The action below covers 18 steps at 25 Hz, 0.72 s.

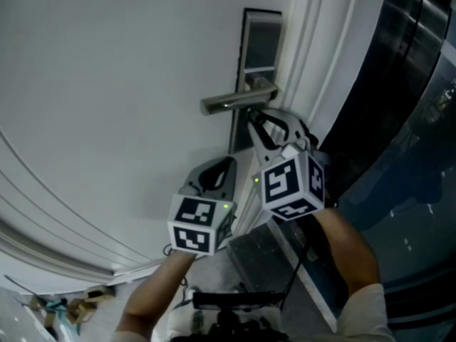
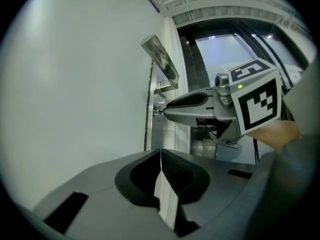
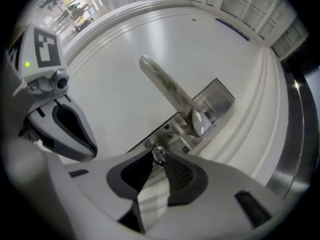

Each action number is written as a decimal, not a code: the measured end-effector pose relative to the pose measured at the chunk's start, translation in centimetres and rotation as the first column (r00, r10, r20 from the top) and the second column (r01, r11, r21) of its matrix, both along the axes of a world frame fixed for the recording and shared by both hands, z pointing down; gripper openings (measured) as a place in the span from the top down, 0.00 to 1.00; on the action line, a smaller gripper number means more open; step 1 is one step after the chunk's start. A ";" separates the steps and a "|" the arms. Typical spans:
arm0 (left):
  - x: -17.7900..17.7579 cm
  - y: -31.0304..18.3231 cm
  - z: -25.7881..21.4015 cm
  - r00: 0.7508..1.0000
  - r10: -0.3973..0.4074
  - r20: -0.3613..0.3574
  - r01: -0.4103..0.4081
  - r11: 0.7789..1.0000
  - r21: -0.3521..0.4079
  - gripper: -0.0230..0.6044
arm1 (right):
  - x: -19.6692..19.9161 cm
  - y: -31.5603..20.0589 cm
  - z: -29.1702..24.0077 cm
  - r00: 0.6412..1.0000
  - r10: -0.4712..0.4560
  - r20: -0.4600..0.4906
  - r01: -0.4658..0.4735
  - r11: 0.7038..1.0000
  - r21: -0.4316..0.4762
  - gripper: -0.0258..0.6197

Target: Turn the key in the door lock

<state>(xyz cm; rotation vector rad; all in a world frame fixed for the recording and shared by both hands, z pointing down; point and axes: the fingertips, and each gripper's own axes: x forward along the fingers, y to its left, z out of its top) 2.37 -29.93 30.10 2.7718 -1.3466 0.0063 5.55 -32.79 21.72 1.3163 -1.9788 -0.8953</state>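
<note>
On the white door (image 1: 107, 84), a silver lever handle (image 1: 239, 100) sticks out of a long metal lock plate (image 1: 258, 48). Below the handle, a small silver key (image 3: 159, 154) stands in the lock. My right gripper (image 3: 159, 151) is shut on the key's head, its tips against the plate (image 3: 215, 101) under the handle (image 3: 167, 89). From the head view the right gripper (image 1: 251, 116) reaches in under the handle. My left gripper (image 1: 225, 162) hovers lower left beside it, shut with nothing in it and pointing level at the door. In the left gripper view the key (image 2: 160, 111) shows at the right gripper's tips.
Stepped white door-frame mouldings (image 1: 320, 63) run along the right of the lock plate. Beyond them is a dark glass panel (image 1: 413, 120). Scraps of cardboard (image 1: 64, 305) lie on the floor at the lower left. The person's forearms (image 1: 349, 255) come in from below.
</note>
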 end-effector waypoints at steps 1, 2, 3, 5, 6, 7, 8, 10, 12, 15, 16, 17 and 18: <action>0.0 0.0 0.0 1.000 0.000 0.000 0.000 1.000 0.000 0.93 | 0.0 0.0 0.0 0.999 -0.008 0.040 0.008 1.000 -0.020 0.82; 0.0 0.1 0.0 1.000 0.001 0.000 -0.001 1.000 0.000 0.93 | 0.0 0.0 -0.1 0.996 -0.015 0.086 0.018 0.999 -0.041 0.82; 0.1 0.1 0.1 1.000 0.002 0.001 -0.002 1.000 0.000 0.93 | 0.0 0.1 -0.2 0.991 -0.019 0.133 0.028 0.998 -0.061 0.82; 0.1 0.1 0.1 1.000 0.003 0.003 -0.003 1.000 0.000 0.93 | 0.1 0.1 -0.5 0.977 -0.021 0.211 0.039 0.996 -0.083 0.82; 0.1 0.1 0.1 1.000 0.003 0.003 -0.003 1.000 0.000 0.93 | 0.2 0.1 -0.6 0.971 -0.019 0.239 0.040 0.996 -0.085 0.82; 0.1 0.1 0.1 1.000 0.002 0.003 -0.002 1.000 0.001 0.93 | 0.2 0.1 -0.6 0.965 -0.017 0.263 0.041 0.995 -0.087 0.82; 0.1 0.1 0.0 1.000 0.002 0.002 -0.002 1.000 0.002 0.93 | 0.2 0.1 -0.7 0.957 -0.016 0.289 0.044 0.995 -0.091 0.82; 0.2 0.1 0.0 1.000 0.004 0.002 -0.004 1.000 0.003 0.93 | 0.4 0.1 -0.8 0.937 -0.013 0.348 0.055 0.992 -0.111 0.80; 0.3 0.1 0.0 1.000 0.006 0.000 -0.006 1.000 0.002 0.93 | 0.4 0.1 -0.9 0.920 -0.012 0.392 0.066 0.990 -0.125 0.80; 0.5 0.1 0.1 1.000 0.011 -0.002 -0.011 1.000 0.001 0.93 | 0.5 0.1 -0.9 0.906 -0.010 0.423 0.073 0.989 -0.132 0.79; 0.6 0.1 0.1 1.000 0.012 -0.001 -0.012 1.000 0.001 0.93 | 0.6 0.1 -0.9 0.898 -0.011 0.439 0.080 0.987 -0.138 0.79; 0.7 0.2 0.1 1.000 0.013 0.000 -0.013 1.000 0.000 0.93 | 0.7 0.1 -0.9 0.883 -0.014 0.470 0.095 0.984 -0.150 0.79; 0.7 0.2 0.2 1.000 0.014 0.001 -0.014 1.000 0.000 0.93 | 0.8 0.0 -0.9 0.853 -0.017 0.522 0.124 0.977 -0.172 0.80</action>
